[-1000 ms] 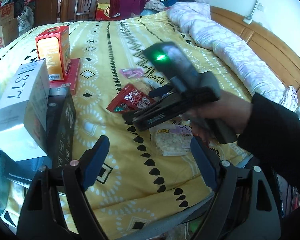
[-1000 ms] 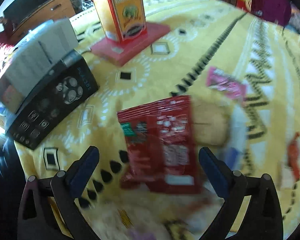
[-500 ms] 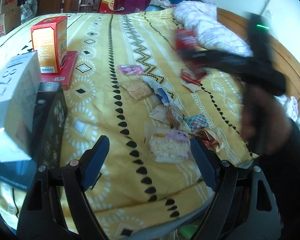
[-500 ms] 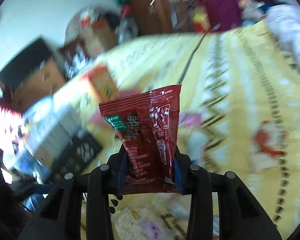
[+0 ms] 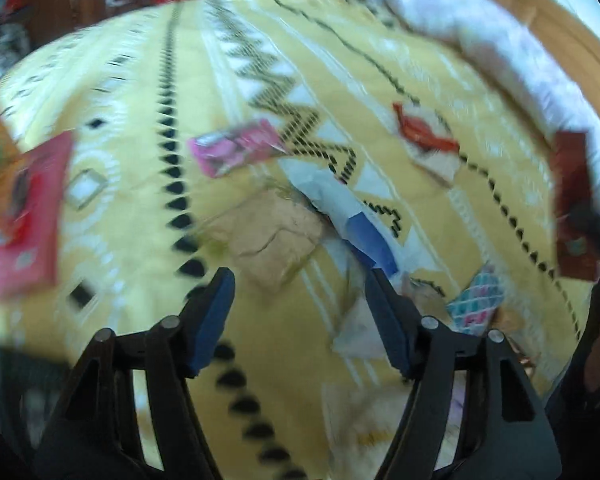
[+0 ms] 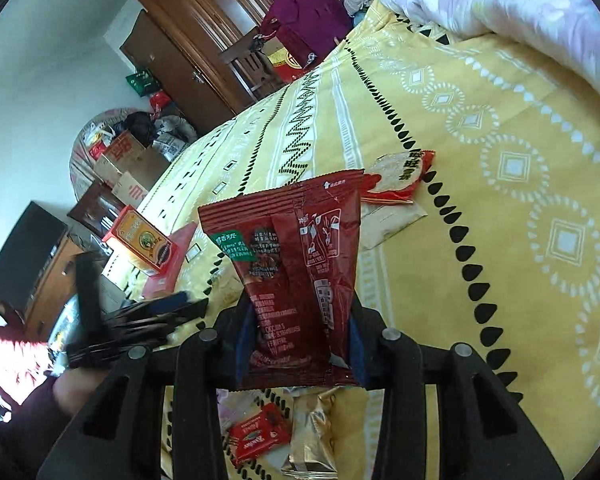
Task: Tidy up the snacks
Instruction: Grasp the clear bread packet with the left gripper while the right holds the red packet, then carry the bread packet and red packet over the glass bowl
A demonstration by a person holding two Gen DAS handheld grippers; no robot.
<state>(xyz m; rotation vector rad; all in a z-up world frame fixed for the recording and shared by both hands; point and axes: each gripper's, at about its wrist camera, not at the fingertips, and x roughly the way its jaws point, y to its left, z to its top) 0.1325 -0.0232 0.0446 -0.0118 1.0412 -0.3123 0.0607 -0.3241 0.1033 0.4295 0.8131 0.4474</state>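
Observation:
My right gripper (image 6: 300,344) is shut on a dark red snack packet (image 6: 296,264), held upright above the yellow bedspread (image 6: 520,240); its jaws ease open a little while the pads still press the packet. That packet (image 5: 572,208) also shows at the right edge of the blurred left wrist view. My left gripper (image 5: 300,320) hangs over the scattered snacks with its jaws closing and nothing between the pads. A tan packet (image 5: 272,240) lies just ahead of its fingertips. Nearby are a pink packet (image 5: 236,148), a blue-and-white packet (image 5: 340,208) and a red-and-white packet (image 5: 424,136).
An orange box (image 6: 140,240) stands on a flat red box (image 6: 172,256) at the bed's left side. A small red packet (image 6: 260,436) and a gold one (image 6: 312,440) lie below my right gripper. A lilac quilt (image 6: 500,0) is bunched along the far side.
My right gripper closed on the dark red packet, lifted it off the bed and carried it right. My left gripper moved forward and lower over the snacks, its jaws narrower.

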